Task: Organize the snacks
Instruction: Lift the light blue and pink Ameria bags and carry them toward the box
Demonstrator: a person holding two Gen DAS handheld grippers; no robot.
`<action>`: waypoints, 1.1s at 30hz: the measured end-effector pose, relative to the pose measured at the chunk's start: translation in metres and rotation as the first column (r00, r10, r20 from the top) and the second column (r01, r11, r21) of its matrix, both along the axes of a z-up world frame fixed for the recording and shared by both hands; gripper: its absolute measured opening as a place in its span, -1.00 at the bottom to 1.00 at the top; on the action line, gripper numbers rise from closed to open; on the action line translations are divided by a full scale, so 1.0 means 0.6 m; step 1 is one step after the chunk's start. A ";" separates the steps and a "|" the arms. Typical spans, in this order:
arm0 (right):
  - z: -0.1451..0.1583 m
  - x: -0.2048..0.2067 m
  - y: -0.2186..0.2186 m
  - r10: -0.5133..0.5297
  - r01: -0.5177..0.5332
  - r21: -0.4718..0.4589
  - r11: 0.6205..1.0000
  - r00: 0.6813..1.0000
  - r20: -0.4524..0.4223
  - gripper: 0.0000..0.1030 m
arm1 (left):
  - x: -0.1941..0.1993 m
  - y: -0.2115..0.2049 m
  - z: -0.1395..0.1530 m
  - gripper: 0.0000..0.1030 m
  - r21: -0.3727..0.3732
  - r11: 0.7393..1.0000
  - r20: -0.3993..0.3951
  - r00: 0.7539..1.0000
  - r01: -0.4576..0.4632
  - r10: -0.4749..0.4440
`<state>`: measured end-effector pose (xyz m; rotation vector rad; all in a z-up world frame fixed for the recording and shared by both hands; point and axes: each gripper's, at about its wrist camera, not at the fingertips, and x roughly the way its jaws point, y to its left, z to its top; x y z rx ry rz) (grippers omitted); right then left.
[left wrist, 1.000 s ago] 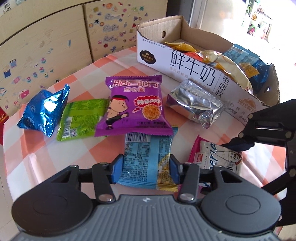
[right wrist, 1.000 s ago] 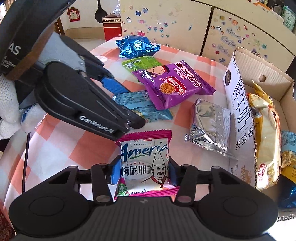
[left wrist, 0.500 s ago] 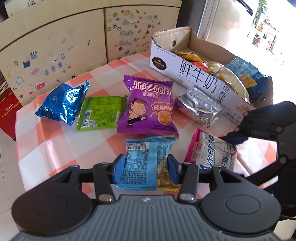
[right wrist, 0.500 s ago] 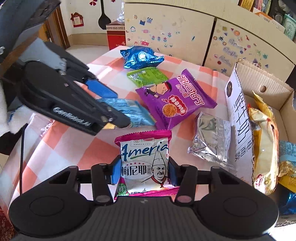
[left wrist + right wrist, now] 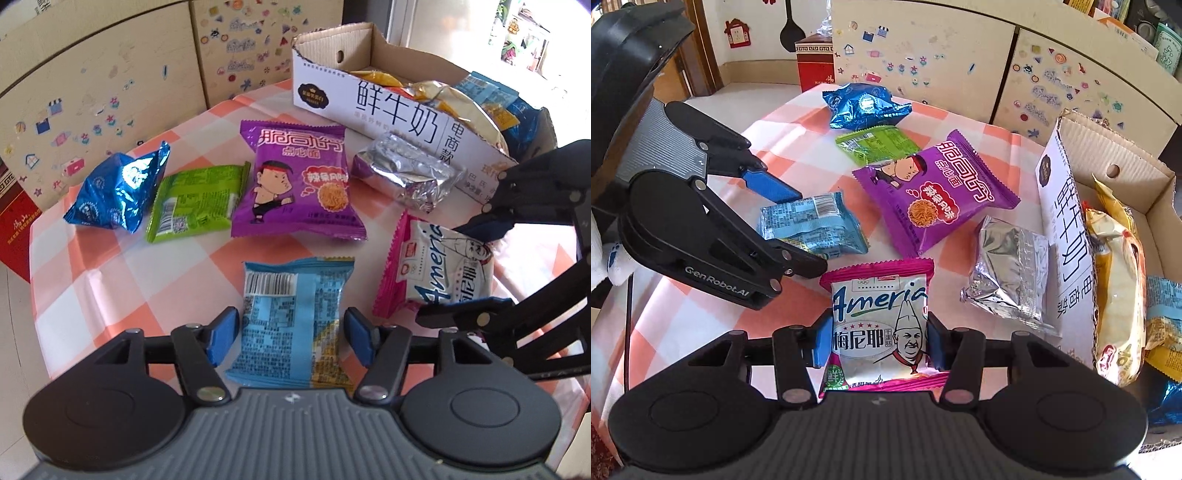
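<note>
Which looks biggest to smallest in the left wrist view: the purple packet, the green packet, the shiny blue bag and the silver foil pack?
1. purple packet, clearly largest.
2. Too close to rank: shiny blue bag, green packet and silver foil pack look alike in size; fisheye stretch and distance make it unsure.

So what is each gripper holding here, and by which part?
The right gripper clamps the pink-edged Ameria packet across its lower side edges. The left gripper brackets the light blue packet with jaws open, not gripping.
</note>
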<state>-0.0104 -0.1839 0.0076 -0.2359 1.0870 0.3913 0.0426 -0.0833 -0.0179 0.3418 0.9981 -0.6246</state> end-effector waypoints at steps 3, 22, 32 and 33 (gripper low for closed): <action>0.001 0.000 -0.003 -0.007 0.007 0.002 1.000 1.000 0.005 0.09 | -0.005 -0.005 0.005 -0.05 0.005 1.000 0.005 1.000 0.012 -0.012; 0.048 0.006 -0.024 -0.089 0.083 0.061 0.995 0.990 0.105 0.09 | 0.005 0.022 0.082 -0.05 -0.107 0.983 0.075 0.985 -0.147 0.155; 0.085 0.021 -0.054 -0.184 0.166 0.113 0.980 0.967 0.178 0.09 | 0.025 0.006 0.125 -0.04 -0.184 0.965 0.146 0.965 -0.189 0.217; 0.089 0.023 -0.058 -0.194 0.174 0.118 0.978 0.963 0.185 0.09 | 0.027 0.004 0.129 -0.05 -0.192 0.962 0.148 0.963 -0.194 0.224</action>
